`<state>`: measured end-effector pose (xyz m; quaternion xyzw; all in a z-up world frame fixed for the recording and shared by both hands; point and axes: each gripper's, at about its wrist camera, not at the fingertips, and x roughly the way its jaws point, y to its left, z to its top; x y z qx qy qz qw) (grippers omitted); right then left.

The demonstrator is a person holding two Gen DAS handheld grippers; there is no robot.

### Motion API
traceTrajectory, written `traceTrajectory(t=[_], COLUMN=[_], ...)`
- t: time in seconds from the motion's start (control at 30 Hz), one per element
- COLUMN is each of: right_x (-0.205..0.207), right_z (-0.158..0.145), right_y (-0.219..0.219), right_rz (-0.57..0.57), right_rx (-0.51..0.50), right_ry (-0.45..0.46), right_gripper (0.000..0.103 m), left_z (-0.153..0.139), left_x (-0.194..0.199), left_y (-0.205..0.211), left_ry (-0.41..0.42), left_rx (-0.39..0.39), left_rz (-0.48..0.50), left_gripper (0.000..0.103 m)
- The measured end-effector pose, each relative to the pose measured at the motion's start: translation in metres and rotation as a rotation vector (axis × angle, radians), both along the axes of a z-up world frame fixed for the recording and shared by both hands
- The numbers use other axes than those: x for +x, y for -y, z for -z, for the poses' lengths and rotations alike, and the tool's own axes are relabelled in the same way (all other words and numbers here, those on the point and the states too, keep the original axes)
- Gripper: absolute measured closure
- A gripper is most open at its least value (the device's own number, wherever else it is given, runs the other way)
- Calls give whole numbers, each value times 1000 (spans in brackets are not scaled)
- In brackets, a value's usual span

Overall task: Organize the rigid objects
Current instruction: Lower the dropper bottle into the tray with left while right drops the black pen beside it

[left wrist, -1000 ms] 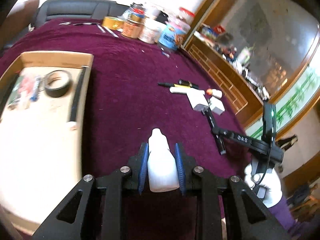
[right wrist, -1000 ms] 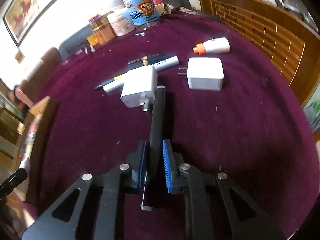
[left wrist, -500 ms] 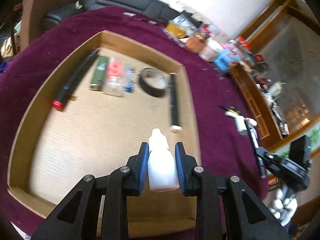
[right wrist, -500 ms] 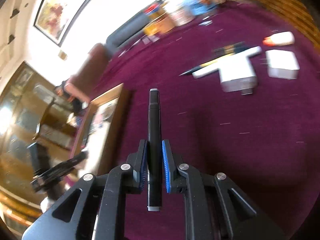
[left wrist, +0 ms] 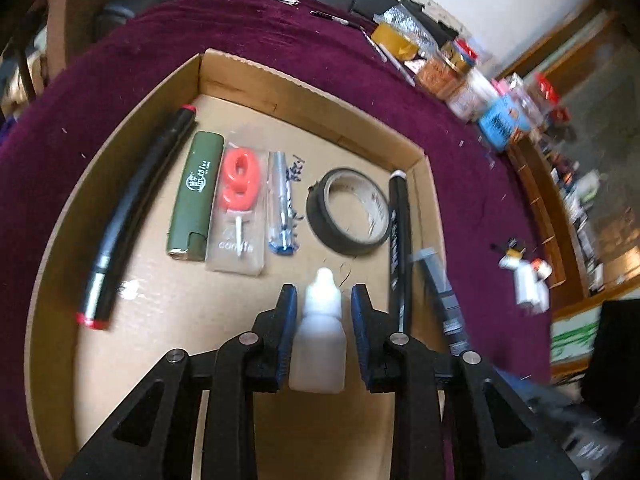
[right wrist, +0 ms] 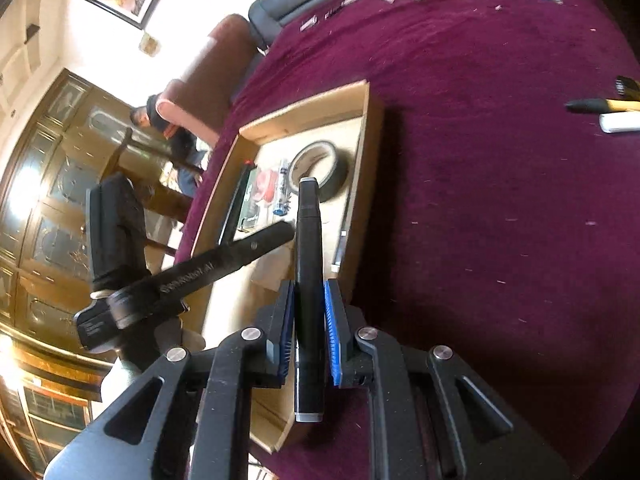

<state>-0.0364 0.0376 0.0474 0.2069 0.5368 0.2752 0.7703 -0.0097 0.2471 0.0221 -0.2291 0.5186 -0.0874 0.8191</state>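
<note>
My left gripper (left wrist: 324, 300) is over the cardboard tray (left wrist: 308, 92). Its blue pads stand a little apart from the white dropper bottle (left wrist: 320, 340) between them, so it is open. The tray holds a long black marker (left wrist: 132, 216), a green lighter (left wrist: 196, 196), a red "9" candle pack (left wrist: 238, 208), a blue pen (left wrist: 282, 204), a black tape roll (left wrist: 348, 212) and a black pen (left wrist: 400, 240). My right gripper (right wrist: 308, 296) is shut on a black marker (right wrist: 308, 280) at the tray's right edge (right wrist: 372, 152); this marker also shows in the left wrist view (left wrist: 438, 292).
The tray lies on a round table with a purple cloth (right wrist: 500, 200). Jars and tins (left wrist: 480, 92) stand at the far edge. White chargers and a small bottle (left wrist: 528, 280) lie to the right. Pens (right wrist: 608, 112) lie right of the tray. The left gripper's body (right wrist: 180, 276) crosses the right wrist view.
Both grippers moved from the chargers' area to the tray. The left pads have parted from the white bottle. The right gripper brought the black marker to the tray's right edge.
</note>
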Motion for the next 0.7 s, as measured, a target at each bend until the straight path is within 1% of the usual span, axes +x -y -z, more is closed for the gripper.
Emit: traceTrajectory(t=[0.07, 0.17, 0.3, 0.4, 0.5, 0.6, 0.67, 0.7], right_x=[5, 9, 11, 11, 12, 14, 15, 17], right_z=[3, 6, 10, 17, 14, 3, -4, -9], right_y=[-13, -26, -40, -49, -54, -51, -49, -47], right_rz=[-12, -33, -55, -56, -54, -29, -17, -15], right_rx=[-17, -57, -115, -136, -175, -237, -242, -229], right_ry=[-11, -13, -30, -66, -42, 24, 55, 66], right_gripper=[90, 90, 90, 90, 88, 88, 88, 88], left_z=[-1, -11, -24, -29, -30, -33, -35, -36], left_x=[-6, -23, -52, -66, -78, -92, -98, -102], left_y=[-5, -19, -45, -60, -70, -74, -75, -76], left_ry=[14, 69, 150, 185, 204, 239, 258, 271], left_rx=[-24, -40, -65, -74, -77, -80, -77, -71], left_rz=[-12, -34, -98, -132, -154, -158, -159, -160], left_gripper=[72, 70, 58, 56, 52, 50, 47, 47])
